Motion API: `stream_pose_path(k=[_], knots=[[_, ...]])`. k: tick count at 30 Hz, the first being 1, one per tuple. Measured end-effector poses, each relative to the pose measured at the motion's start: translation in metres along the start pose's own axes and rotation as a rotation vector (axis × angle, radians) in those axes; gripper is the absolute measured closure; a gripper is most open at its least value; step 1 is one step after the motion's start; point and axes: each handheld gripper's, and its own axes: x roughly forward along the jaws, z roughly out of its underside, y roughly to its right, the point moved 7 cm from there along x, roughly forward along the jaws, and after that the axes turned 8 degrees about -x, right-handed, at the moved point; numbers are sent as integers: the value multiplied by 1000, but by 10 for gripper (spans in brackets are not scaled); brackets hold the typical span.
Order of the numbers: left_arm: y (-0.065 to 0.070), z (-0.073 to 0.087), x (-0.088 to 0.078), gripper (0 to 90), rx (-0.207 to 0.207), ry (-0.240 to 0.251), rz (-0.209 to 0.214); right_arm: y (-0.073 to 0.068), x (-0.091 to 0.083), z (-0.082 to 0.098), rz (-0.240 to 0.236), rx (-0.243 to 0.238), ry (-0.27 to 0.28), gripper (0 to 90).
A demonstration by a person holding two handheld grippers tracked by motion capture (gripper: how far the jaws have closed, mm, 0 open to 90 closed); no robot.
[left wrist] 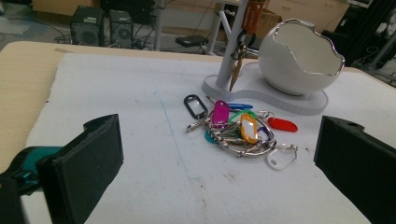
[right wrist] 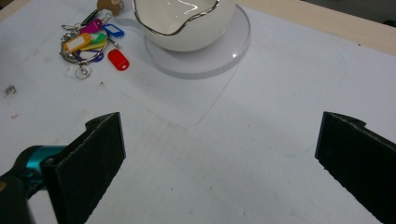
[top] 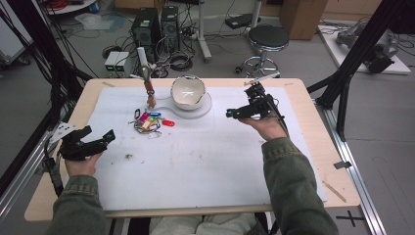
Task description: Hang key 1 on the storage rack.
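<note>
The bunch of keys (top: 149, 122) lies on the white mat (top: 205, 161), just beside the stand (top: 193, 108). The left gripper view shows a key hanging on the stand's post (left wrist: 232, 51). The bowl (right wrist: 184, 21), seen from the right gripper view, looks empty. The left gripper (top: 100, 138) and right gripper (top: 230, 113) both hold their jaws apart, gripping nothing.

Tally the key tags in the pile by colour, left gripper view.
Black tag: 1
Magenta tag: 1
Blue tag: 1
Orange tag: 1
Red tag: 1
White tag: 1
Total: 6; others may be hidden underneath.
</note>
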Motion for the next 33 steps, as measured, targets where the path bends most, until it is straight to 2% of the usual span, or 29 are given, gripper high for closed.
stream_pose_path(k=[7,12,16,19,22,33], knots=[[0,0,0,18,2,-3,1,10,-10,20,22,28,18,6],[0,-1,0,18,0,0,-2,15,-11,33,38,46,12,6],[0,0,0,18,1,-2,-2,16,-12,42,42,51,17,6],[0,0,0,18,10,-3,-6,18,-12,52,40,70,7,6],[1,0,1,18,14,-5,-7,21,-13,60,28,92,26,6],[1,0,1,18,13,-8,-6,30,-19,88,115,118,79,6]])
